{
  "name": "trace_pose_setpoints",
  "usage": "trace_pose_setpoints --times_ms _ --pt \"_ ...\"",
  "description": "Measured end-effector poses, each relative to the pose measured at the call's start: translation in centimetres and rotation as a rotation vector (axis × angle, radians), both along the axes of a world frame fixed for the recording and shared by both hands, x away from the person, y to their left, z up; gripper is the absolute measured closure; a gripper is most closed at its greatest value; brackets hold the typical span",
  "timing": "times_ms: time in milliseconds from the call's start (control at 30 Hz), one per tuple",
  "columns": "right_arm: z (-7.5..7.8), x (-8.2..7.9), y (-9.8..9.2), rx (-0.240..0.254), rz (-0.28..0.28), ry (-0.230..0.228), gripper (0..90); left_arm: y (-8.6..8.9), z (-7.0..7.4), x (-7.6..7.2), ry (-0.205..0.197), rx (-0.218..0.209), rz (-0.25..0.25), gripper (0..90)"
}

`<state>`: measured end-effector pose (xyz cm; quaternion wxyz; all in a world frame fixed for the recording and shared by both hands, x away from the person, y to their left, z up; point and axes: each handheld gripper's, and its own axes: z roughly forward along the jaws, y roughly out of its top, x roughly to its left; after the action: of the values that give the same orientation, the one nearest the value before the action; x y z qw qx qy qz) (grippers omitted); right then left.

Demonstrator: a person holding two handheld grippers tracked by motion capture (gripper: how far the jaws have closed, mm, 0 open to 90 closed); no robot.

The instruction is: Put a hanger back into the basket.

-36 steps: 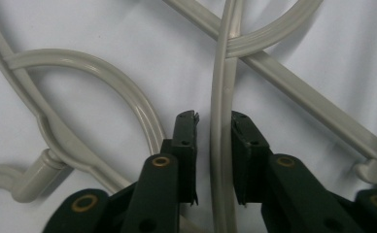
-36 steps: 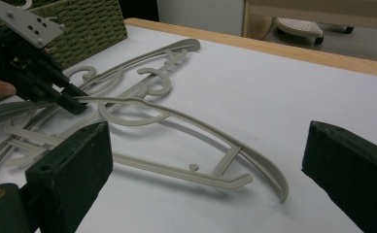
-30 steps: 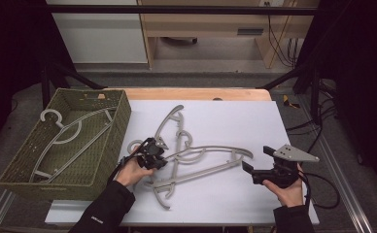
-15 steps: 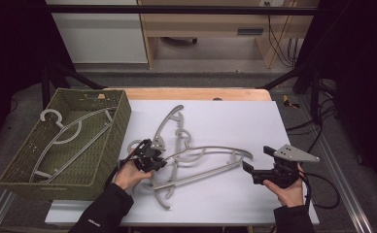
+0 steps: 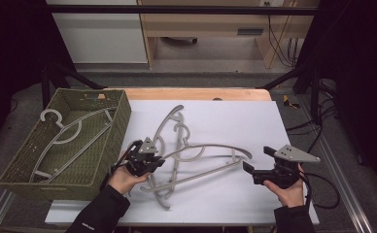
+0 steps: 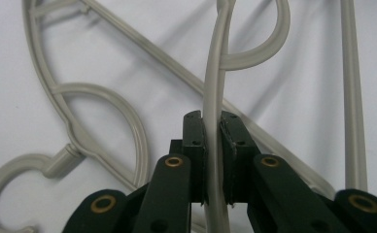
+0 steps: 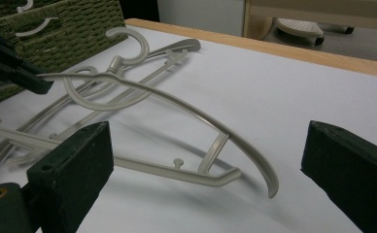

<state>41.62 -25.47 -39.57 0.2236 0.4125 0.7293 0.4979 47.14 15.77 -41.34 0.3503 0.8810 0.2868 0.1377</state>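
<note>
Left hand-held gripper clamped on grey hanger, lower centre; right hand-held gripper apart. Risk: tangled hangers get dragged along.

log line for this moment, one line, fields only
left gripper: shut on grey plastic hanger | right gripper: open, holding nothing | green woven basket: one hanger inside | white table: hangers tangled

Bright overhead light on the table, soft shadows, dark surroundings, slightly blurry pictures.
</note>
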Motion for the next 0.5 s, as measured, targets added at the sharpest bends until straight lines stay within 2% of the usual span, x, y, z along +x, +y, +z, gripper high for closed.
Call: trace_pose_setpoints --times_ms 233,500 --pt "0.1 -0.1 -0.2 0.003 0.0 -0.006 4.9 0.9 2.3 -0.9 -0.061 -0.062 0.034 82.1" --pt "0.2 -0.2 -0.4 0.006 -0.006 -0.01 4.8 2.6 4.7 -1.7 -0.123 -0.084 0.094 82.1"
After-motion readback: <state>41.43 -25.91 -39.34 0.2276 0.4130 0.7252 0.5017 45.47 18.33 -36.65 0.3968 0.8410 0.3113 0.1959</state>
